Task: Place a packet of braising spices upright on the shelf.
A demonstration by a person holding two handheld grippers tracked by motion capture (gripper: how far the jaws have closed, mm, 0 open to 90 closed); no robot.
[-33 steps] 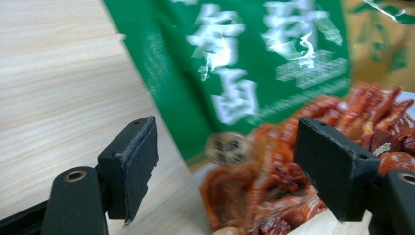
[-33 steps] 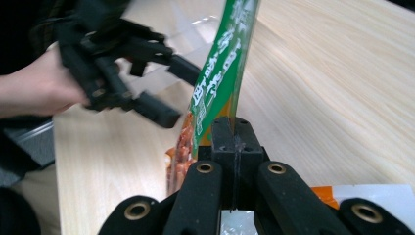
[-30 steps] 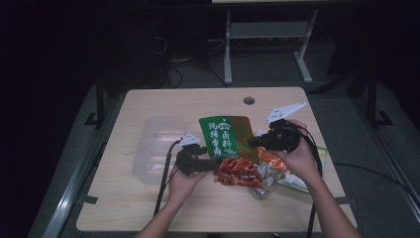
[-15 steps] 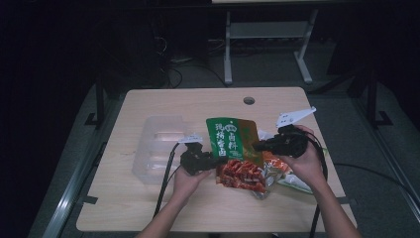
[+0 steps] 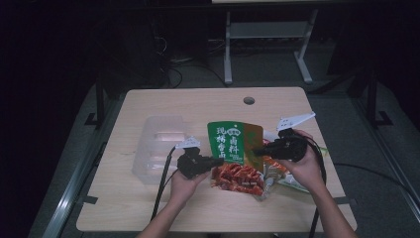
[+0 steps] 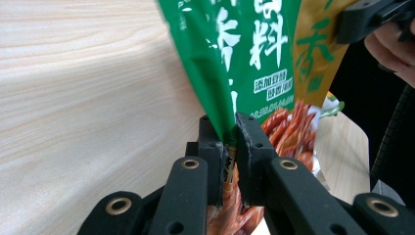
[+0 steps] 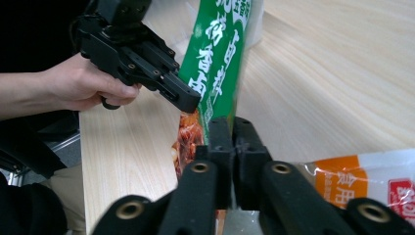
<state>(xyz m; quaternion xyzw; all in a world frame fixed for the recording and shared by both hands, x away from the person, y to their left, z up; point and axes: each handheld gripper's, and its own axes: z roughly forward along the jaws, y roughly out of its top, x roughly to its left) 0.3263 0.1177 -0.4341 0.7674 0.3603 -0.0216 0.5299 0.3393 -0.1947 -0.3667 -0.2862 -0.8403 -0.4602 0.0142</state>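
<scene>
With both the left gripper (image 6: 229,134) and right gripper (image 7: 232,134) clamped on the green packet (image 5: 233,142) mid-frame, uneven pulling could tear its thin film or slip it free.

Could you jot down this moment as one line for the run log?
left hand-held gripper: just closed on green packet | right hand-held gripper: pinching same packet | packet held above red packet | clear tray: untouched

Our left gripper (image 5: 218,160) points right and its jaws, which have just been closing, are pinched together. Our right gripper (image 5: 257,151) points left toward it, jaws clamped nearly flat. Both forearms come up from the bottom edge, hands wrapped around the gripper bodies.
</scene>
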